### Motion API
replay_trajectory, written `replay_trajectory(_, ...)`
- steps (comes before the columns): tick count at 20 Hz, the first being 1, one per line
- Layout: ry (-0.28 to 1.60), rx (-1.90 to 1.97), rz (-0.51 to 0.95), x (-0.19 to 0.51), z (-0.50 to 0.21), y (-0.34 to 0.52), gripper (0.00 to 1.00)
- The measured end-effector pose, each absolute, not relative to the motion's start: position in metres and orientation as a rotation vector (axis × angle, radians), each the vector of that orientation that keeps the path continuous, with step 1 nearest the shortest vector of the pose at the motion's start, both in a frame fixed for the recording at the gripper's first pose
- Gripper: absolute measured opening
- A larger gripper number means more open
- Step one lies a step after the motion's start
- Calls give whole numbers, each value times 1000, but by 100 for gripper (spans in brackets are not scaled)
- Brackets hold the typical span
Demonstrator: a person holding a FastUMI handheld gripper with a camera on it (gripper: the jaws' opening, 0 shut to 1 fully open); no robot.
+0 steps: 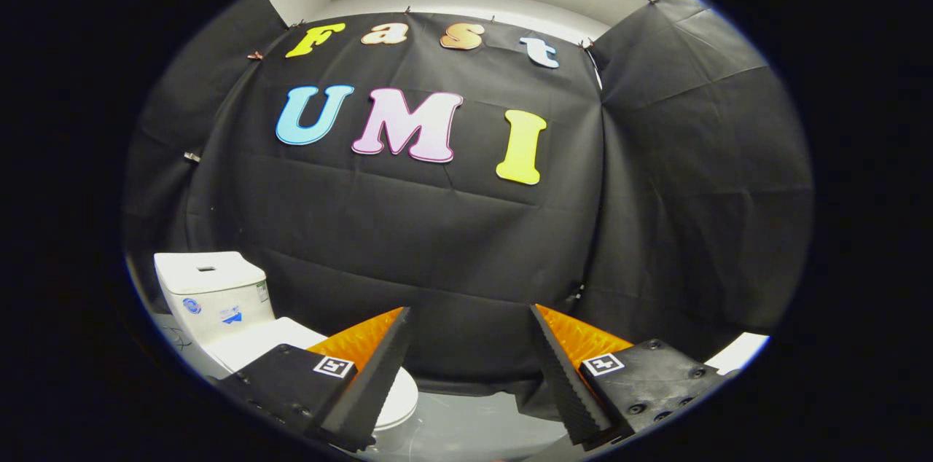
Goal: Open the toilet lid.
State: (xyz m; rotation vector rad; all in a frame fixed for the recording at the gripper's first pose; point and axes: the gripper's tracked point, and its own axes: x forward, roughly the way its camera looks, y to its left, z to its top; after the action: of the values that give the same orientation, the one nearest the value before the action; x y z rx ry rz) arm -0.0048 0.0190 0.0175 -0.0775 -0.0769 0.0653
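A white toilet stands low to the left, against the black cloth wall. Its tank (211, 294) is upright, with a button slot on top and small stickers on its front and side. The lid (270, 342) lies flat and closed over the bowl; its front rim (399, 396) shows past my left finger, which hides the middle of it. My gripper (470, 318) is open, with nothing between its fingers. It hovers above and to the right of the toilet, pointing at the cloth wall.
Black cloth walls close in the booth at the back and on the right. A pale glossy floor (481, 429) shows below, between my fingers. A white strip (740, 351) runs along the base of the right wall.
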Motion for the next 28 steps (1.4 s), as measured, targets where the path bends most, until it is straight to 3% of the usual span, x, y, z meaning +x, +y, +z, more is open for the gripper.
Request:
replay_trajectory(15, -120, -59, 104, -10, 34, 28, 98)
replay_trajectory(22, -64, -62, 233, -4, 26, 59, 98)
replay_trajectory(25, 29, 77, 382, -7, 14, 91, 98)
replay_trajectory(28, 283, 240, 411, 2, -34, 90, 98)
